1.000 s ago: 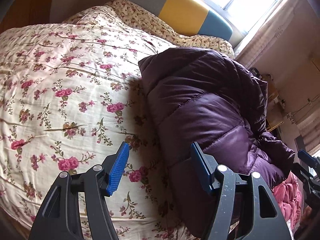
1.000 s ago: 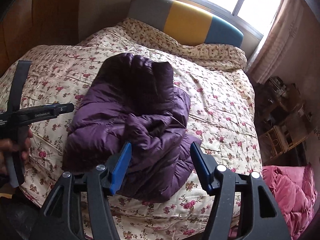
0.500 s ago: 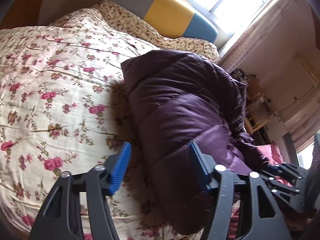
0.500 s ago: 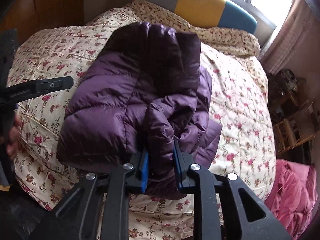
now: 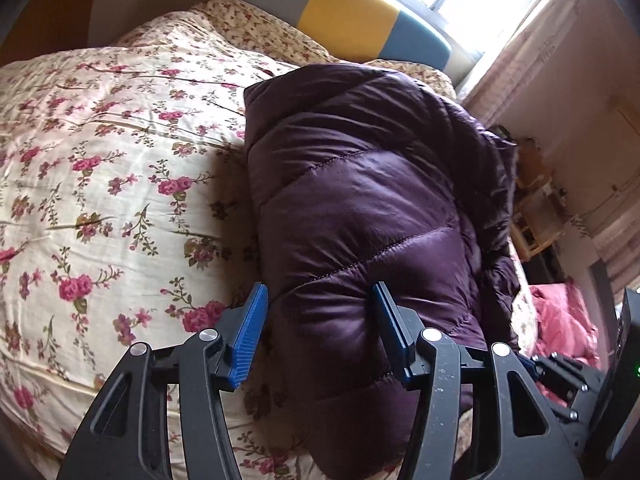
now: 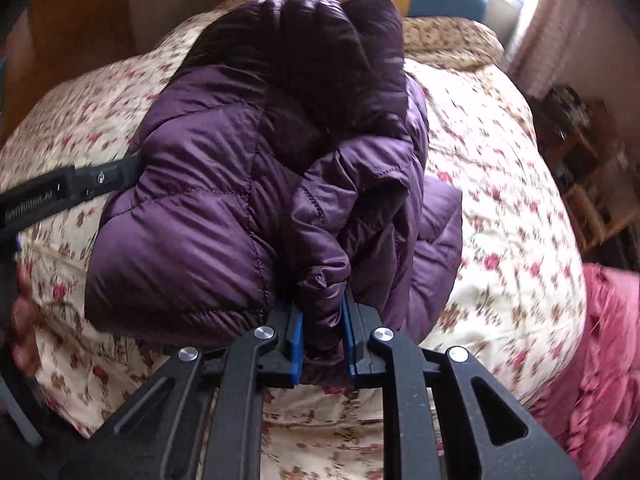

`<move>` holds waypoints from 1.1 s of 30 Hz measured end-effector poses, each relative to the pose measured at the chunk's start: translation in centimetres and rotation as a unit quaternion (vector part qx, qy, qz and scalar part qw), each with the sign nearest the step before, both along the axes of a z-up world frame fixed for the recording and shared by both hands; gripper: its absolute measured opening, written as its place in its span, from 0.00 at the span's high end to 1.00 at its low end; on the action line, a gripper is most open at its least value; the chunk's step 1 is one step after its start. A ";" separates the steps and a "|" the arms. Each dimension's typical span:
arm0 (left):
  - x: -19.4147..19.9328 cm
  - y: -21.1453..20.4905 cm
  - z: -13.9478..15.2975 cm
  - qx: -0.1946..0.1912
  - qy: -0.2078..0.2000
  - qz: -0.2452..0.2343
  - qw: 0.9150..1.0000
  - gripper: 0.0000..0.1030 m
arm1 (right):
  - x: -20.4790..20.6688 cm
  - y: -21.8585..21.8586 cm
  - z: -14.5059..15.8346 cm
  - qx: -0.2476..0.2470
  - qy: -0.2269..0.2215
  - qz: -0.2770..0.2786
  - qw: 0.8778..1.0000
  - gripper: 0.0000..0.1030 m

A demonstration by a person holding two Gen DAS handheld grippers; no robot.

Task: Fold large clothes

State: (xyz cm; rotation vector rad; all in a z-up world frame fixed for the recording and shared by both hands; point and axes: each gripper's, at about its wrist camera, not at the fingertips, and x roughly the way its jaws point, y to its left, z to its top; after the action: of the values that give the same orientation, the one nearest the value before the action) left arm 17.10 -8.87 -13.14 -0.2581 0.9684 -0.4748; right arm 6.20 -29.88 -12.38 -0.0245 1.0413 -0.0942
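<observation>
Right wrist: tool [image 6: 321,330] pinches puffy quilted jacket [image 6: 224,184] fold

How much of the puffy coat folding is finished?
The purple quilted puffer jacket already sits bundled on the floral bedspread. The right gripper is pinching a loose fold; the left gripper is open around the near edge. Tucking and tidying remain.

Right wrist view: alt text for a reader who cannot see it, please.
The right gripper has its blue-padded jaws shut on a bunched fold of a quilted purple puffer jacket, which lies heaped on a cream quilt printed with pink flowers.
</observation>
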 end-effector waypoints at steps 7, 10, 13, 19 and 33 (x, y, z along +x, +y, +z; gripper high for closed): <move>-1.0 -1.0 -0.3 0.028 -0.035 0.012 0.999 0.47 | 0.0 -0.2 -1.3 0.016 -0.009 -0.026 0.999 0.86; -1.1 -1.3 -0.8 0.033 -0.036 0.016 0.999 0.47 | 0.0 -0.2 -1.9 0.015 -0.010 -0.028 0.999 0.86; -1.0 -1.8 -1.5 0.043 -0.040 0.013 0.998 0.47 | -0.3 -0.3 -2.7 0.019 -0.015 -0.035 0.999 0.86; -1.4 -3.3 -2.7 0.071 -0.071 0.009 0.995 0.47 | -1.1 -0.7 -4.9 0.026 -0.056 -0.045 0.997 0.86; -1.8 -4.2 -2.9 0.090 -0.117 0.011 0.989 0.47 | -2.5 -0.9 -4.7 0.037 -0.099 -0.068 0.992 0.85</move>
State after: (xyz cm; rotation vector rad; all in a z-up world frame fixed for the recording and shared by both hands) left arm 15.30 -13.03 -16.07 -0.0487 0.7724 -0.3850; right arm 3.68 -30.79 -17.04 0.1205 0.8464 -0.1788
